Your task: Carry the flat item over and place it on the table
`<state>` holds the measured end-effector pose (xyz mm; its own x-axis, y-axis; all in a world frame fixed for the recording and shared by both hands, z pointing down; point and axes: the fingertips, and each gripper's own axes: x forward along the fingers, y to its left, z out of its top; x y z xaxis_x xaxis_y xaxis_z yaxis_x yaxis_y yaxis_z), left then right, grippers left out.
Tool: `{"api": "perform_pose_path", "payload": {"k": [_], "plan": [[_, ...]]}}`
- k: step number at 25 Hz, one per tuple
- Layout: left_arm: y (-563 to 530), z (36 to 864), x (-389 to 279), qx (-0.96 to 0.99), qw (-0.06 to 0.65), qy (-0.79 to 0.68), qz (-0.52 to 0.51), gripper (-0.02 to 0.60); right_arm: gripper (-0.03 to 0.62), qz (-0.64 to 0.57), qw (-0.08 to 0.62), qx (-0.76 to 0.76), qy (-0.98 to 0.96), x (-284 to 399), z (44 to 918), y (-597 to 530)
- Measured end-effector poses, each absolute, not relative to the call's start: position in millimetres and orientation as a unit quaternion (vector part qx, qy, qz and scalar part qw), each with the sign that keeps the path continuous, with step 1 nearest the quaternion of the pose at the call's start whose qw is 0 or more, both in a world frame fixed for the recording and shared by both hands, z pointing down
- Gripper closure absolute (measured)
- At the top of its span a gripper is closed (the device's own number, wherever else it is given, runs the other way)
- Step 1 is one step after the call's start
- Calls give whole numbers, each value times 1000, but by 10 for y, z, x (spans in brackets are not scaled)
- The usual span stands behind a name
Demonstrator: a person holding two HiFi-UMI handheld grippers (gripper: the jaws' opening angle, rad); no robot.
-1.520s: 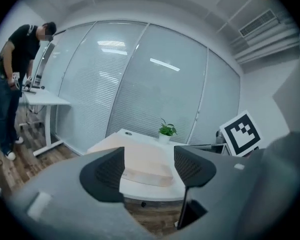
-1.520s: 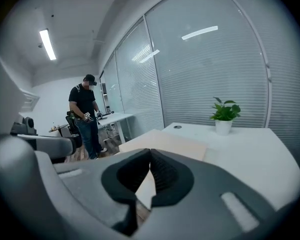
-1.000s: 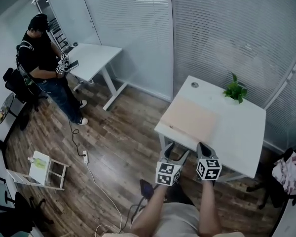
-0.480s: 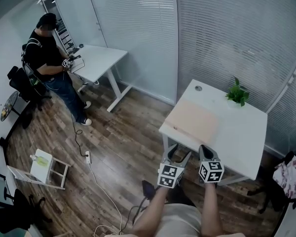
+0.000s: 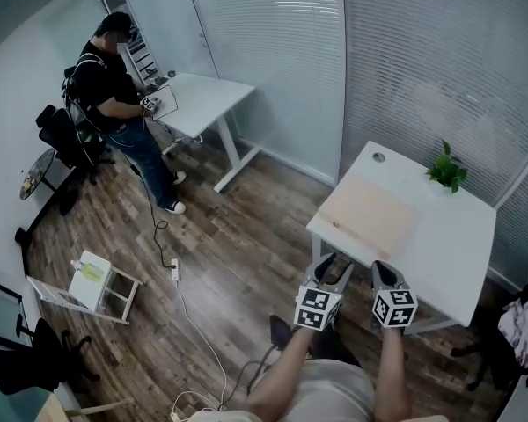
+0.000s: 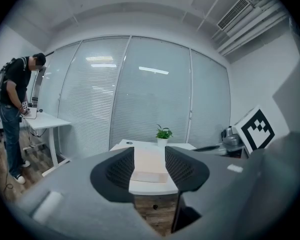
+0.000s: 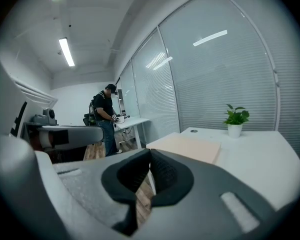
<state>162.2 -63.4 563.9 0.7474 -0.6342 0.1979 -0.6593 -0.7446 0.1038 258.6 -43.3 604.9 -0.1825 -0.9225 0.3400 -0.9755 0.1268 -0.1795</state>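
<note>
- Left gripper (image 6: 149,158): jaws partly apart, have just been closing, nothing between them.
- Right gripper (image 7: 150,155): jaws together, empty.
- Both hover just short of the white table (image 5: 458,253).
- Beige board (image 5: 372,215) lies flat on the table's left side, with a potted plant (image 5: 446,172) beyond.

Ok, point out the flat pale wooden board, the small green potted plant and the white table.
flat pale wooden board (image 5: 372,217), head view, centre of its top.
small green potted plant (image 5: 446,170), head view, its leaves.
white table (image 5: 453,253), head view, bare top beside the board.
</note>
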Motion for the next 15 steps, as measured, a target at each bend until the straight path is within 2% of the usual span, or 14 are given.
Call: {"api": "perform_pose_path", "payload": {"k": [6,9,11,15], "plan": [[-619,5537,1573,931,64,-354,52,451,592,216,39,639,-738,2566,6123,-363],[-652,5470,1539,928,49,-366,43,504,592,211,38,641,-737,2599,6089,-372],[-705,5459,1504,925,52,-375,40,561,592,208,36,643,-736,2630,6054,-399],[-755,5483,1460,925,68,-372,37,574,592,209,27,643,-736,2665,6004,-457]]}}
